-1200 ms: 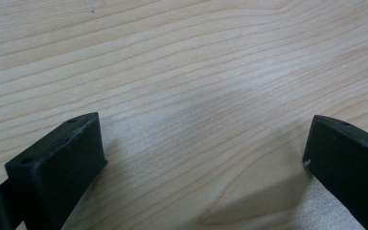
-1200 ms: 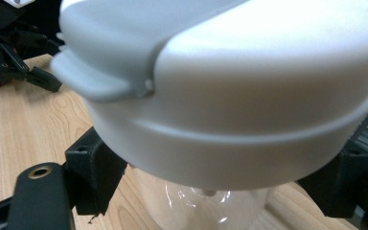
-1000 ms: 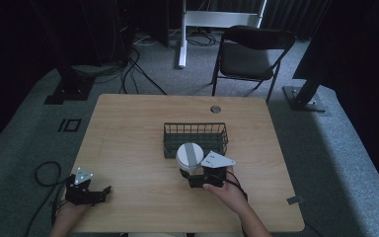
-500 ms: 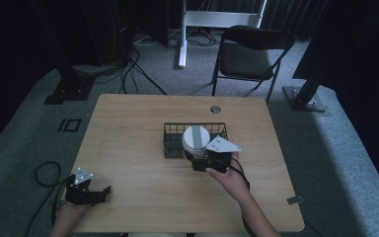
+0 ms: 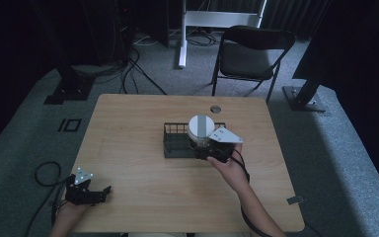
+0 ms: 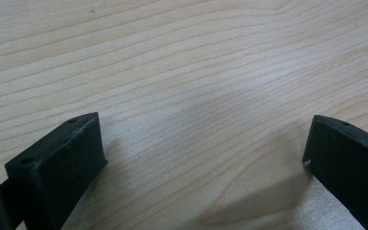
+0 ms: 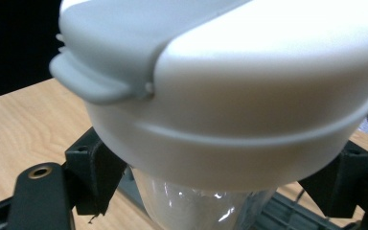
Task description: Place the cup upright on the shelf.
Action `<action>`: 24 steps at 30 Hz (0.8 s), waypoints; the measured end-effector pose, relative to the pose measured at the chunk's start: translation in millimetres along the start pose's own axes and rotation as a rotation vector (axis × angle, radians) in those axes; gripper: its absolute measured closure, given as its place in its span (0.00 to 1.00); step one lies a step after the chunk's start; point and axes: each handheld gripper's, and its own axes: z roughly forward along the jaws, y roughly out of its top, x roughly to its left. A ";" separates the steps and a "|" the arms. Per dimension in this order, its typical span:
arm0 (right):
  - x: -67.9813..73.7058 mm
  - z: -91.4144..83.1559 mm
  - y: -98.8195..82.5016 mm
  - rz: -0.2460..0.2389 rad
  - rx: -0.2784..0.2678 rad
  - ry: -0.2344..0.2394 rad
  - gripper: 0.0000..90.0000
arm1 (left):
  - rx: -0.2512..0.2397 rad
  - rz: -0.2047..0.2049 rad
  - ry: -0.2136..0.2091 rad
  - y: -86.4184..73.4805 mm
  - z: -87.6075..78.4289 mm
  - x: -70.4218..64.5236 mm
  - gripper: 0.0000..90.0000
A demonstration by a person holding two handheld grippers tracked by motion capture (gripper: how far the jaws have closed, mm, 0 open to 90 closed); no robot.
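Overhead, we recorded the right claw [image 5: 208,146] positioned at the near right edge of a dark wire basket [image 5: 177,140] that stood near the middle of the wooden bench [image 5: 128,128]. Its jaws were closed on the clear body of a shaker bottle [image 5: 201,129], just below the bottle's white lid [image 7: 230,91]. The lid carried a grey flip tab [image 7: 91,81] on one side. We saw the bottle held upright above the basket's right end; we could not tell whether its base touched the basket. The left claw [image 5: 101,193] sat at the near left corner of the bench, well apart from the basket. In the left gripper view its jaws stood wide apart, with bare wood grain between them.
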 end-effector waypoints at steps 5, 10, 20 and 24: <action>-6.0 4.6 4.1 0.002 0.010 -0.049 0.21 | 0.000 -0.001 0.000 0.0 0.0 0.0 0.01; -13.5 12.9 5.6 0.027 0.028 -0.099 0.21 | 0.000 0.000 0.000 0.0 0.0 0.0 0.01; -22.0 33.3 -0.5 0.063 0.076 -0.169 0.21 | 0.000 0.000 0.000 0.0 0.0 -0.1 0.01; -22.5 41.0 -4.2 0.078 0.107 -0.186 0.21 | 0.001 0.000 0.000 0.0 -0.1 0.0 0.01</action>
